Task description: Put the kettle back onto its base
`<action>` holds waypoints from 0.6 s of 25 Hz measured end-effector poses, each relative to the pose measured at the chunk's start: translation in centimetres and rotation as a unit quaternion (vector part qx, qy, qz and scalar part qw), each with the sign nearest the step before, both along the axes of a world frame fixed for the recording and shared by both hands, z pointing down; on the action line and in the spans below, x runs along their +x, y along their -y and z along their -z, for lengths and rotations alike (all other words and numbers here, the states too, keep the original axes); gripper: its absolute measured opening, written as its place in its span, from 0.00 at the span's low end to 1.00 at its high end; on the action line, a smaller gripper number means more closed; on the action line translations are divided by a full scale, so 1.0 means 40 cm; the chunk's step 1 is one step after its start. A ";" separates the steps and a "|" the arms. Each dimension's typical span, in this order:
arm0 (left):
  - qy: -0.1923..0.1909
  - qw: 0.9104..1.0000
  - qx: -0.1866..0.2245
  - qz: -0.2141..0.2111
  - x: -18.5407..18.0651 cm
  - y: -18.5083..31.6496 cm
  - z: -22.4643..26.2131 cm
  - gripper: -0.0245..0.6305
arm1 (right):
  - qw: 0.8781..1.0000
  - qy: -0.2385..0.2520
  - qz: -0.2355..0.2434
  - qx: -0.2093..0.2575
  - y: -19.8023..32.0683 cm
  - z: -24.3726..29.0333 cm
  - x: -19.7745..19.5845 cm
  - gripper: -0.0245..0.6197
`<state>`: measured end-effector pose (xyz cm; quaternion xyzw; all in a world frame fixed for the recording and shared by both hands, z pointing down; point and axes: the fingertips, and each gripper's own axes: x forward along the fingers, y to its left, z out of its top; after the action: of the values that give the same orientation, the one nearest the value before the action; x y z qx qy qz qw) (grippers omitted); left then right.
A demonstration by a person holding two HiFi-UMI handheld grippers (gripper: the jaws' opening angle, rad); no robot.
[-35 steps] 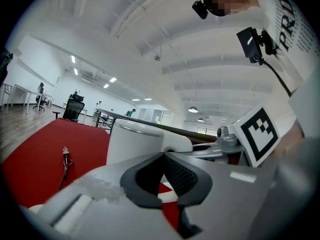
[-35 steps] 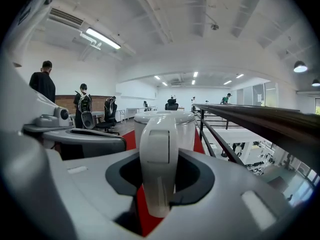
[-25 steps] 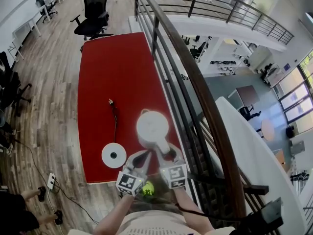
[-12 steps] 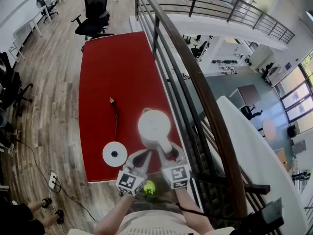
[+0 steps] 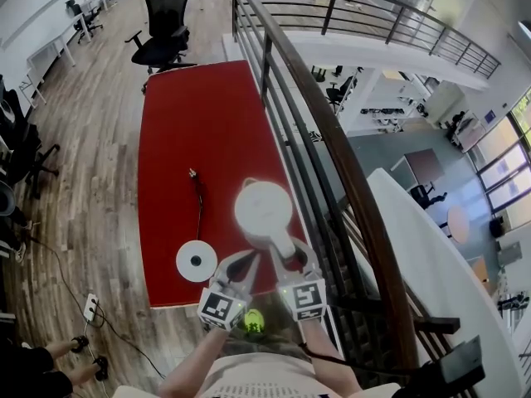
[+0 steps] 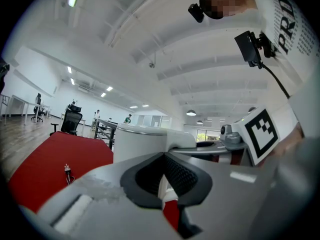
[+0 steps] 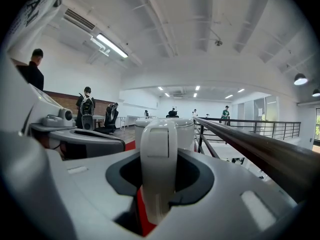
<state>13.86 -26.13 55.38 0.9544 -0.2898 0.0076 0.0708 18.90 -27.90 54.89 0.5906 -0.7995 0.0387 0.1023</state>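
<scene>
Our right gripper (image 5: 286, 259) squeezed the kettle (image 5: 262, 210) by its handle (image 7: 159, 144). Our left gripper (image 6: 162, 156) was closed on nothing. Held one-sided, it could tip and miss the base (image 5: 197, 262).

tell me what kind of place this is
Probably an open-plan office, up on a mezzanine: an office chair stands on the wood floor, a railing runs beside the red table, and desks show on the level below.

I've got the kettle (image 5: 262, 210) over the table's (image 5: 191, 114) near right part; base (image 5: 197, 261) on the table to its left, apart; cord (image 5: 198, 201) behind the base; railing (image 5: 332, 148) along the table's right edge; chair (image 5: 163, 23) beyond the far end.
</scene>
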 end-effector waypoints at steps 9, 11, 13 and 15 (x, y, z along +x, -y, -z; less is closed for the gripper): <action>-0.007 1.000 0.024 0.012 -0.009 0.010 0.066 0.03 | 1.000 0.008 0.015 0.014 0.004 0.047 -0.022 0.23; -0.013 0.999 0.025 0.016 -0.011 0.007 0.086 0.03 | 1.000 0.012 0.017 0.022 0.003 0.070 -0.026 0.23; -0.017 0.999 0.024 0.017 -0.013 0.004 0.099 0.03 | 0.999 0.015 0.018 0.028 0.003 0.093 -0.030 0.23; -0.015 0.999 0.027 0.017 -0.017 -0.001 0.102 0.03 | 0.999 0.011 0.022 0.031 -0.001 0.105 -0.033 0.23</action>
<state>13.17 -26.07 51.29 0.9509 -0.3051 -0.0157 0.0496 17.59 -27.86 50.68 0.5756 -0.8140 0.0180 0.0762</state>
